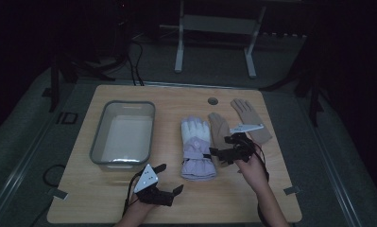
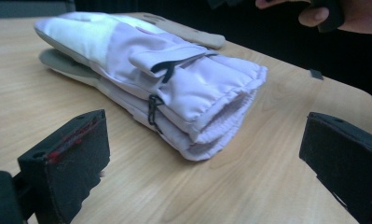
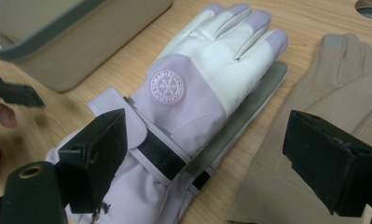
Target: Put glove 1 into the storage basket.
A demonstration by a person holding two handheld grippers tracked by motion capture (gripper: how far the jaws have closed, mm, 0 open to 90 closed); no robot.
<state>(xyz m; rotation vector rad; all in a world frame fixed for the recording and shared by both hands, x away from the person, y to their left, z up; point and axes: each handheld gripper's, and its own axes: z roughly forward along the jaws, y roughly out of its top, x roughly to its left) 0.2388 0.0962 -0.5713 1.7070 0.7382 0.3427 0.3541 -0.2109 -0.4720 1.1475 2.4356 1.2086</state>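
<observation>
We have two claws over the wooden counter (image 1: 252, 198), one in each of our hands. The right claw (image 1: 222, 147) sits just right of the lilac ski gloves (image 1: 197, 146), and from its own camera we see its jaws spread wide, nothing pinched between them: released, with the pads clear of the fabric. The gloves lie below those jaws as a stacked pair, one on top of the other, fingers pointing away from us, the white palm panel and a round snowflake badge (image 3: 167, 87) facing up, a black strap (image 3: 161, 156) crossing the wrist. They rest flat in the middle of the counter, between the grey bin (image 1: 124, 135) on their left and the tan gloves (image 1: 238, 123) on their right. One tan glove lies touching the lilac pair's right edge; the other lies a little farther right and back, partly under the right claw's grey plate.

Our left claw (image 1: 168, 178) rests near the front edge of the counter, in front of the bin and left of the gloves' cuffs. Its jaws also stand wide apart and bare, released, looking level at the puffy gathered cuffs (image 2: 221, 112) of the lilac pair, near but apart from them. Past the gloves, in that left gripper view, we catch the right hand (image 2: 356, 14) at the top corner.
</observation>
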